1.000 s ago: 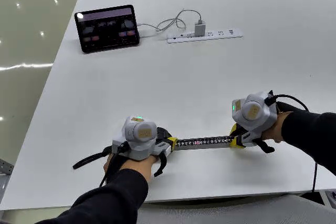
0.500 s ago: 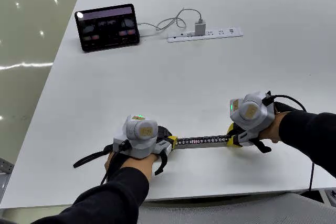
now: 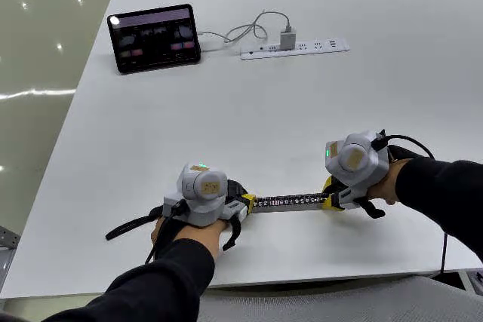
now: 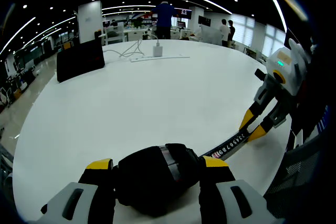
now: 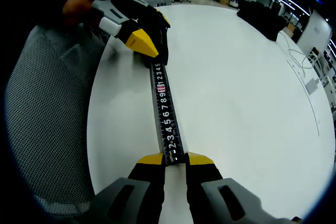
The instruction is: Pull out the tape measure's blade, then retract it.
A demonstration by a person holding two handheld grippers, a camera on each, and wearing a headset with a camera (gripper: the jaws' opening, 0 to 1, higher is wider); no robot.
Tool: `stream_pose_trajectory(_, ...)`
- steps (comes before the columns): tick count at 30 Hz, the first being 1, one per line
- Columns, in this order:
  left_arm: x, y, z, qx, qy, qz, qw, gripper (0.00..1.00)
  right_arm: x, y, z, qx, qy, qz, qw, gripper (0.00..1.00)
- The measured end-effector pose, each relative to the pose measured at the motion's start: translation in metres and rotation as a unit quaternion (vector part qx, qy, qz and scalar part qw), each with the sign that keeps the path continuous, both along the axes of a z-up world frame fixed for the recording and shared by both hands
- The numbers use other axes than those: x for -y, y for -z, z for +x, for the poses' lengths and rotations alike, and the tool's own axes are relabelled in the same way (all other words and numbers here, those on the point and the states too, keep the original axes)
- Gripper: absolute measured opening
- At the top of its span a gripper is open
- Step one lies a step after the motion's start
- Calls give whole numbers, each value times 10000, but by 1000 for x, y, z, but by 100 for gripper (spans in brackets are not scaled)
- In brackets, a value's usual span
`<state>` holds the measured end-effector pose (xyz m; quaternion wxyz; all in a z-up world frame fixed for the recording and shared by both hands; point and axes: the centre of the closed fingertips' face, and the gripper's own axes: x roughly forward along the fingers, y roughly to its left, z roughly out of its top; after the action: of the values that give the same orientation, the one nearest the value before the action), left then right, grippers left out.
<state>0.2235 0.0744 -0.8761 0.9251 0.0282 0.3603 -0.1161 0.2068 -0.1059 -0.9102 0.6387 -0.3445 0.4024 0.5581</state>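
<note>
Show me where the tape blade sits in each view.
Head view: blade low centre, between left gripper and right gripper.
Left gripper view: blade lower right, running out from the case.
Right gripper view: blade centre, running up from the shut jaws.
Shared landmark: the black case in the left gripper.

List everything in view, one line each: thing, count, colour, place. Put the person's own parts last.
table: one, white, under everything.
tablet: one, black, far left of the table.
power strip: one, white, far side, right of the tablet.
charger: one, grey, plugged into the power strip.
cable: one, grey, from the charger toward the tablet.
tape measure: one, black, near edge, on the left.
blade: one, black with pale numerals, running right from the tape measure.
left gripper: one, grey with yellow tips, shut on the tape measure.
right gripper: one, grey with yellow tips, shut on the blade's end.
sleeves: two, black, near edge.
</note>
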Motion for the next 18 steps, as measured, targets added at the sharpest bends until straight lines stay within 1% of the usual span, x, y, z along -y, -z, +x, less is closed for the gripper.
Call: stream_pose_trajectory(18, 0, 0, 0, 6, -6, 13, 10000, 61, -11, 1, 0, 48, -83, -14, 10000, 10)
